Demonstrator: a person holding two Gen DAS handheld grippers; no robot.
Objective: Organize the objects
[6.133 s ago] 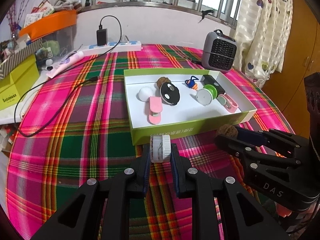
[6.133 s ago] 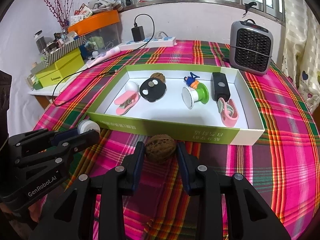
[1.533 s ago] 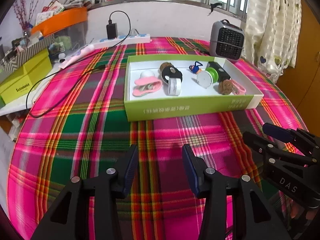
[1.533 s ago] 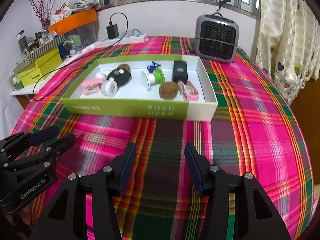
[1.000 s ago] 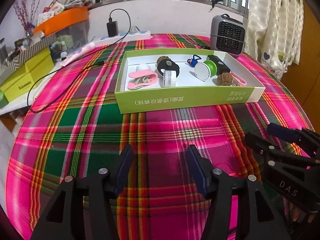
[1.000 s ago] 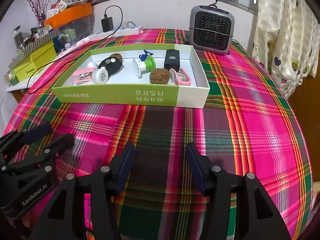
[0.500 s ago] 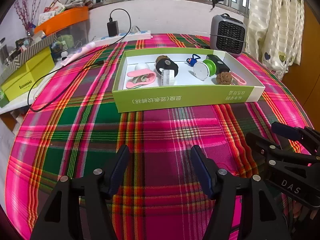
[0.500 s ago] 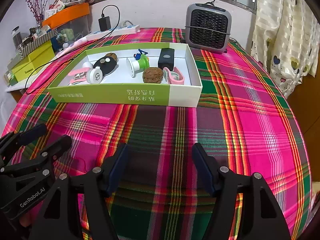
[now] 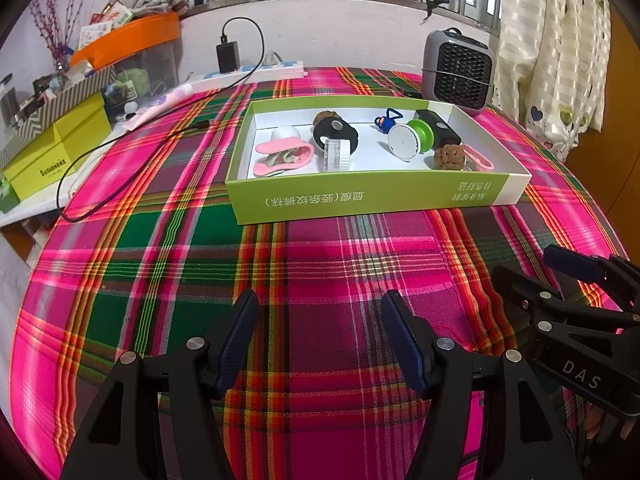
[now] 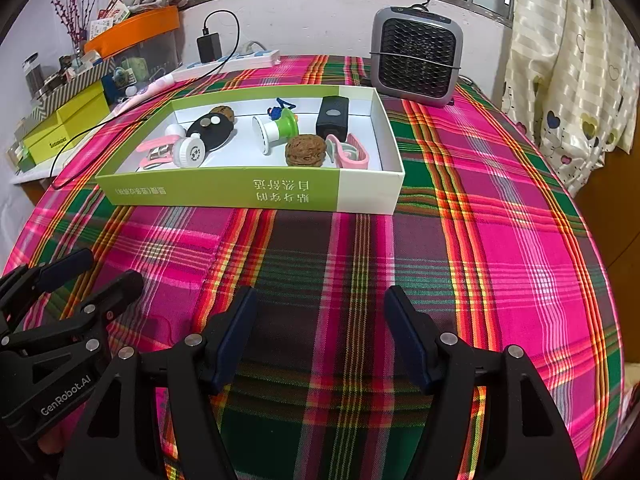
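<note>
A green and white box (image 9: 360, 196) (image 10: 224, 192) stands on the plaid tablecloth. Inside lie a white round cap (image 9: 336, 155) (image 10: 191, 153), a brown walnut (image 9: 449, 157) (image 10: 306, 150), pink clips (image 9: 282, 157) (image 10: 349, 152), a black oval case (image 9: 335, 131) (image 10: 210, 130), a green and white spool (image 9: 410, 140) (image 10: 278, 130), a black block (image 10: 333, 117) and a small blue toy (image 9: 386, 120). My left gripper (image 9: 320, 312) is open and empty, well in front of the box. My right gripper (image 10: 320, 304) is open and empty, also in front of it; it shows in the left wrist view (image 9: 532, 272).
A grey fan heater (image 10: 416, 62) (image 9: 458, 70) stands behind the box. A power strip with a charger and black cable (image 9: 240, 68) lies at the back left. Yellow boxes (image 9: 52, 160) and an orange-lidded bin (image 9: 132, 40) crowd the left. A curtain (image 10: 572, 60) hangs right.
Since 6.1 s ago the cap and the walnut left my grippers and now lie in the box. Both grippers have drawn back toward me and opened wider.
</note>
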